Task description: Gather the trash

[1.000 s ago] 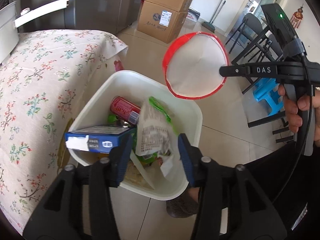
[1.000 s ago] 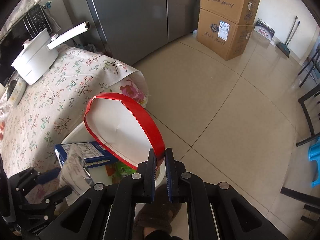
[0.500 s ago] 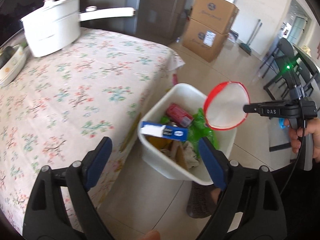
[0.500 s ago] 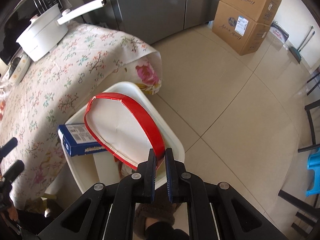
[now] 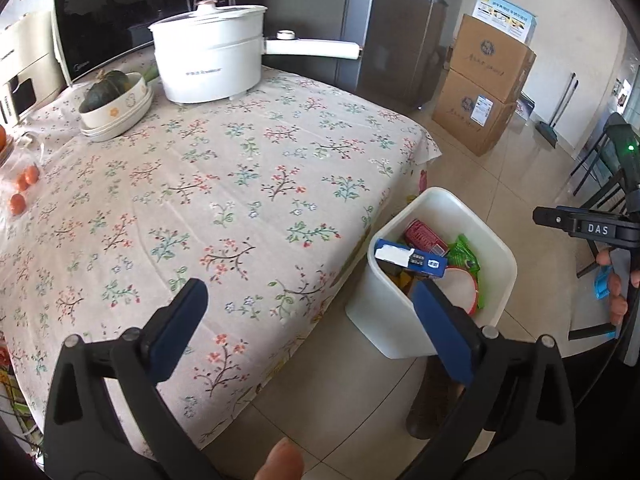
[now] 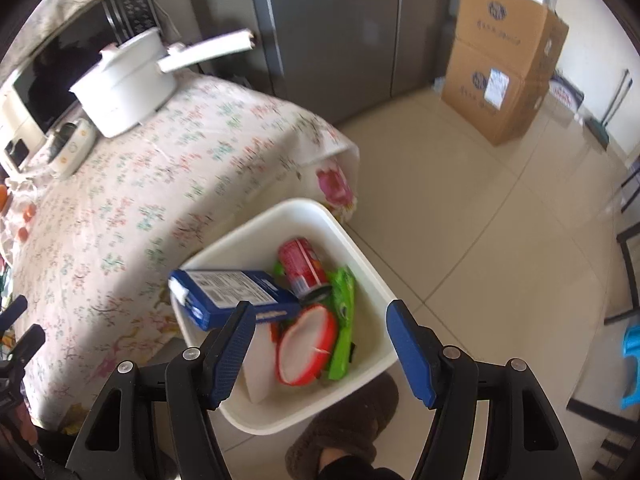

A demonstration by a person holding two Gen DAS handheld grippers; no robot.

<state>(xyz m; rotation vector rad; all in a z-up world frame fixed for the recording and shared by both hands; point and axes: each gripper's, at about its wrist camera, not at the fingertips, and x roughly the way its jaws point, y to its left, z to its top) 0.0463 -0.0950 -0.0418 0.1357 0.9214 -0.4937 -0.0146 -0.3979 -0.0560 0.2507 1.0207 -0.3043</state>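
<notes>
Now: white trash bin (image 6: pixel 362 248) stands on the tiled floor (image 6: pixel 500 240) just beside the corner of the tabletop (image 5: pixel 224 200), which is covered in a floral cloth.

Bin contents, right wrist view:
- red-rimmed paper bowl (image 6: pixel 306 346), tilted, white inside facing up
- blue carton (image 6: pixel 234 294) lying across the near-left rim, partly over the bowl's edge
- red can (image 6: pixel 304 268) on its side toward the far wall
- green wrapper (image 6: pixel 344 320) running alongside the bowl

Right gripper (image 6: pixel 320 344) hangs above the bin, fingers spread wide and released, nothing between them. Left gripper (image 5: pixel 312 328) is over the tabletop edge and the floor, fingers also spread apart and empty; its right finger overlaps the bin's near wall in the left wrist view.

Far end of tabletop: white electric pot (image 5: pixel 210 62) with long handle, a squash in a patterned bowl (image 5: pixel 114 100), microwave (image 5: pixel 132 12) behind. Small orange fruits (image 5: pixel 24 188) at the left edge. Two stacked cardboard boxes (image 5: pixel 484 84) stand by the wall.

A slippered foot (image 6: pixel 344 428) is just beside the bin.
</notes>
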